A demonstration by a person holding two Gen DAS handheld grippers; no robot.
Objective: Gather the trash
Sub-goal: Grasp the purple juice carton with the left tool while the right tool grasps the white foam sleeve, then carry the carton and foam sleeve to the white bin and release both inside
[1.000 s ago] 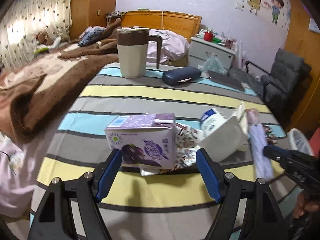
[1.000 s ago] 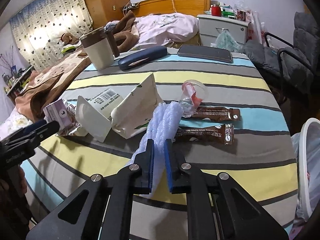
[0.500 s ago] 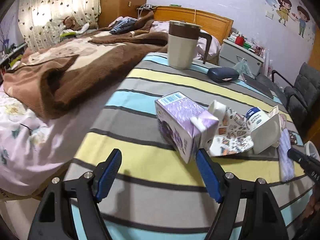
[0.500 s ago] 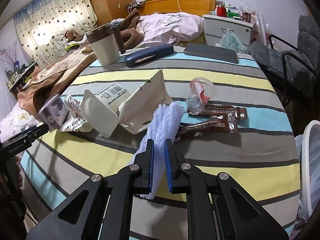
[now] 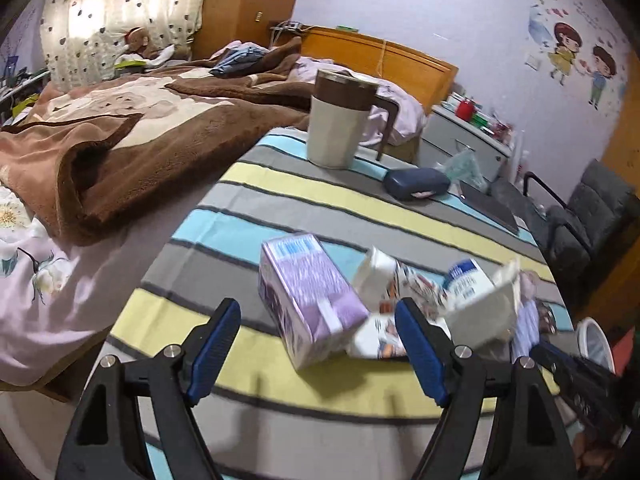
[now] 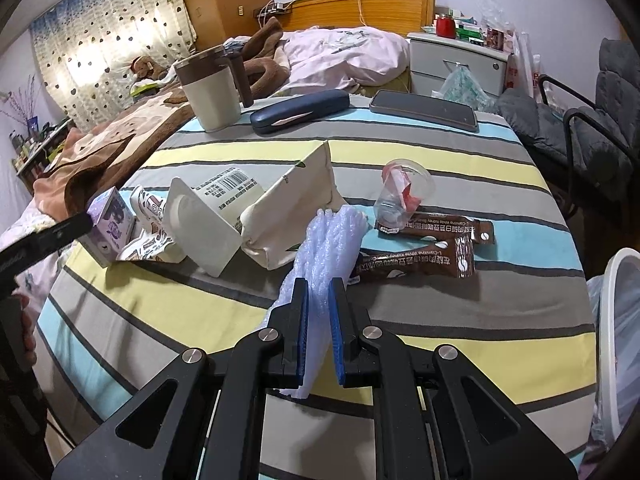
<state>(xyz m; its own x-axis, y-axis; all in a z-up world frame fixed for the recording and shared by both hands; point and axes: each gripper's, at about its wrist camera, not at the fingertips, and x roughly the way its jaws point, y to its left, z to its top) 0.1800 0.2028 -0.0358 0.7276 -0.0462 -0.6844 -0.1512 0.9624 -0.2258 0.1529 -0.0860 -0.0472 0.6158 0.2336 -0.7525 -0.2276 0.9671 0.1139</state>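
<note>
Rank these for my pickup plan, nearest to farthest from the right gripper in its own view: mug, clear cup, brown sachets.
1. Brown sachets, just right of the right gripper.
2. Clear cup, behind the sachets, lying tipped.
3. Mug, far left corner.

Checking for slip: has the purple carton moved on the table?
Cannot tell. The carton sits beside the patterned wrapper as before; only the camera angle differs.

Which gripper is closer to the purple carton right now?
Left. The left gripper hovers open right at the purple carton, which sits between its jaws, untouched. The right gripper is off across the trash pile, shut on the bubble wrap.
</note>
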